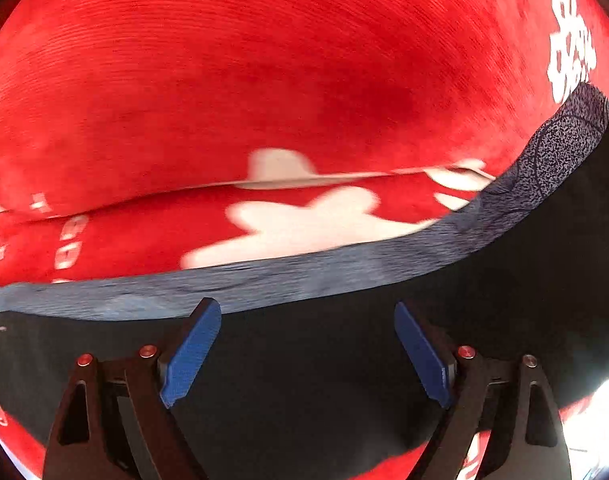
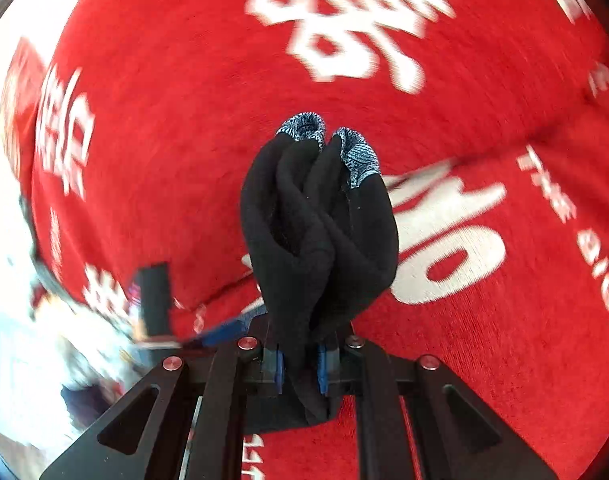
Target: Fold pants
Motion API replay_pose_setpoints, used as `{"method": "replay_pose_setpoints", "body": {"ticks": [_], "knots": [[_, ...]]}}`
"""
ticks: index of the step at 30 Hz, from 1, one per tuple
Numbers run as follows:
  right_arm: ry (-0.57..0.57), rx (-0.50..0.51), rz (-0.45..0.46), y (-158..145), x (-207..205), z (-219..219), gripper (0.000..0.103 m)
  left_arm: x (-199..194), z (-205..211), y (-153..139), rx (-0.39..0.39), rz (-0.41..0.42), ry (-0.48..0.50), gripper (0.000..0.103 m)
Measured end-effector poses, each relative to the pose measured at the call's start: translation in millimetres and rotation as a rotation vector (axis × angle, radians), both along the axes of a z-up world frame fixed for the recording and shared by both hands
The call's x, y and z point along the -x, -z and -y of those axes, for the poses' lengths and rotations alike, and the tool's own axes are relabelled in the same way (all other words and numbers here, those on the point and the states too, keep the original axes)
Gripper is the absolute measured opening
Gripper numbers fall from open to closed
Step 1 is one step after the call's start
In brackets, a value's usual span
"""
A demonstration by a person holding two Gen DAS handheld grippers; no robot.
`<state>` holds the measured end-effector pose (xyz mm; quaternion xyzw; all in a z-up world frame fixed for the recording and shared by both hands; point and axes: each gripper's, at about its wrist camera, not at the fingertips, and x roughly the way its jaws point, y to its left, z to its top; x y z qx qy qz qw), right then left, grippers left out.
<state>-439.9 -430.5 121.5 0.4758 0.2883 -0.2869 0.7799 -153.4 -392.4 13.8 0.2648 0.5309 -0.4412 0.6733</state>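
The pants are black with a blue-grey patterned band. In the left wrist view the black cloth (image 1: 304,380) lies flat under my left gripper (image 1: 307,322), and the band (image 1: 344,268) runs across just ahead of the blue fingertips (image 1: 192,348). The left jaws stand wide apart with nothing between them. In the right wrist view my right gripper (image 2: 300,366) is shut on a bunched fold of the black pants (image 2: 316,236), which stands up from the jaws; patterned band ends (image 2: 304,126) show at the top.
A red cloth with large white characters (image 2: 344,20) covers the surface under everything; it also fills the far part of the left wrist view (image 1: 264,80), with a crease across it. Blurred bright clutter (image 2: 44,320) lies beyond its left edge.
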Motion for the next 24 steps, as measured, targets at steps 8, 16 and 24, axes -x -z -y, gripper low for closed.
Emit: {"method": "replay_pose_setpoints", "body": {"ticks": [8, 16, 24], "knots": [[-0.261, 0.243, -0.286, -10, -110, -80, 0.017, -104, -121, -15, -0.075, 0.082, -0.137, 0.09], [-0.62, 0.443, -0.716, 98, -212, -210, 0.048, -156, -200, 3, -0.153, 0.033, -0.282, 0.09], [-0.708, 0.417, -0.567, 37, -191, -257, 0.063, -148, -192, 0, -0.064, -0.147, -0.148, 0.09]]}}
